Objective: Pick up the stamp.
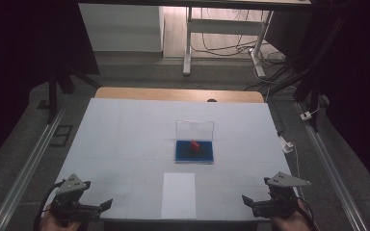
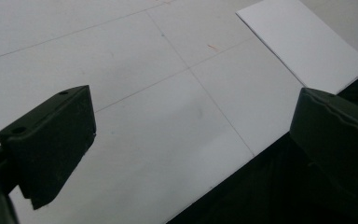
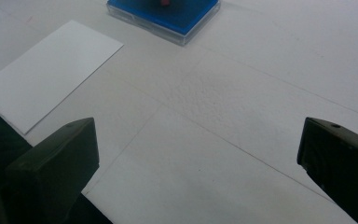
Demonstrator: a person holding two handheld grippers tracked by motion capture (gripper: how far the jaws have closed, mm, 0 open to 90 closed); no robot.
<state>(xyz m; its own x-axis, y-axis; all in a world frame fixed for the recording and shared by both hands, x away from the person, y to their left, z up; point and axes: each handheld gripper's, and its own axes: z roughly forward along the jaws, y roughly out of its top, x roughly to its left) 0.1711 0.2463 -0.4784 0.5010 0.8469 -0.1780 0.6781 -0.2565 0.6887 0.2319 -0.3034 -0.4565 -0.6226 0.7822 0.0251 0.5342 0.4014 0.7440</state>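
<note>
While the blue box (image 1: 194, 151) sits mid-bench, the left gripper (image 1: 107, 204) and right gripper (image 1: 246, 199) are wide apart, holding nothing.

Table (image 1: 125, 139): centre of high view, floor rails to left & right of it.
Case (image 1: 194, 151): on table, just right of centre; lid stands upright at its far edge.
Small block (image 1: 194, 145): inside case, on its base.
Paper sheet (image 1: 178, 195): flat on table at near edge, in front of case, apart from it.
Left gripper (image 1: 107, 204): near-left corner, left of sheet.
Right gripper (image 1: 245, 199): near-right corner, right of sheet.
Desk frame (image 1: 221, 33): behind table, on floor.
</note>
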